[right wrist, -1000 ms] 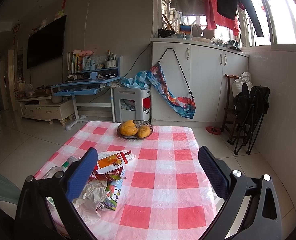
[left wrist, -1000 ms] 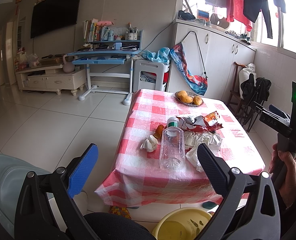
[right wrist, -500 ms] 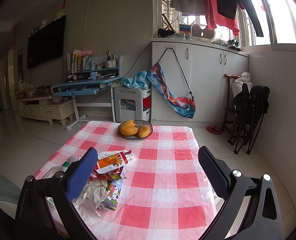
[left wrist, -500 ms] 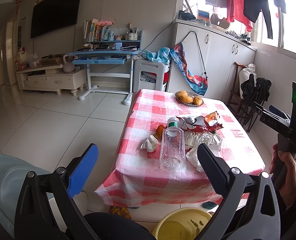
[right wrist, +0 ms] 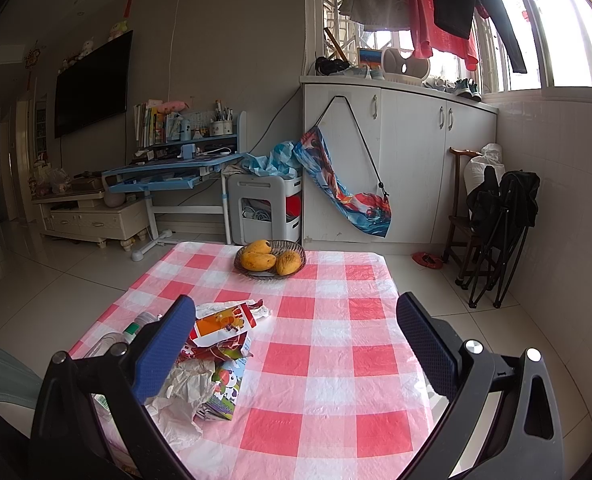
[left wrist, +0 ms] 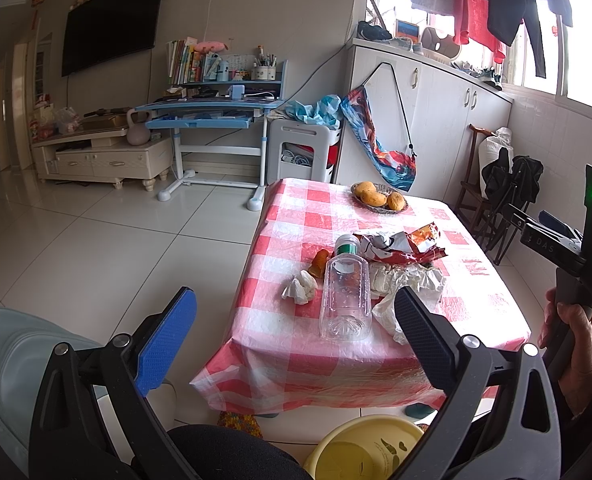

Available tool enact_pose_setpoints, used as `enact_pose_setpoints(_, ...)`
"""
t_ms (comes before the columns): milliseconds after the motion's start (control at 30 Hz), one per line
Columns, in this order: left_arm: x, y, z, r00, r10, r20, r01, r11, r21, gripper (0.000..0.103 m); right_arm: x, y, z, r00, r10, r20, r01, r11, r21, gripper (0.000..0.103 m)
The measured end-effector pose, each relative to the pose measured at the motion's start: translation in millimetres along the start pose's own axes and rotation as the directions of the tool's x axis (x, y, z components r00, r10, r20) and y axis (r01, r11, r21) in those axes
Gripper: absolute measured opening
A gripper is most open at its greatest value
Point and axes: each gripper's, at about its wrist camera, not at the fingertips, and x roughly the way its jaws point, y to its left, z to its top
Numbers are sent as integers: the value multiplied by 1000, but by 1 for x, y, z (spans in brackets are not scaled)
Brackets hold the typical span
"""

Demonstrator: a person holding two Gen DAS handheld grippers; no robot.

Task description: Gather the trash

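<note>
- Plainly, little writing reads: the letters "DAS" show on the body of the right gripper (left wrist: 568,248) seen from the left wrist; the carton (right wrist: 225,394) carries a cartoon cow, its text too small to read, and the snack wrapper (left wrist: 400,246) print is illegible.
- The trash sits on a low table with a red-and-white checked cloth (right wrist: 328,344): a clear plastic bottle (left wrist: 346,294) lying with its green cap toward 12 o'clock, a crumpled tissue (left wrist: 299,292) just beside it at 9 o'clock, an orange peel scrap (left wrist: 320,263) at 11 o'clock, white crumpled paper (left wrist: 406,280) at 3 o'clock.
- A dish of mangoes (right wrist: 269,261) rests at the far end, well apart from the litter.
- A yellow basin (left wrist: 370,454) sits on the white tiled floor below the near table edge.
- Behind: wall television, blue desk, white cabinets, hanging laundry.
- The left gripper (left wrist: 291,334) hovers short of the table, jaws spread wide, empty.
- The right gripper (right wrist: 296,344), held by a hand (left wrist: 576,344), hangs over the cloth, fingers wide apart, empty.
- Nothing has shifted since the earlier frames; both tools remain motionless.
</note>
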Motion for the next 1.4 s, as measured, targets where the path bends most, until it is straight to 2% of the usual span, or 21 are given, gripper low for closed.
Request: enact_pose_setpoints(1400,3,3,1,1000,11,-4,-11,1000,2,96,-11,4,-10,1000,13,-21,-13,1000,15,96)
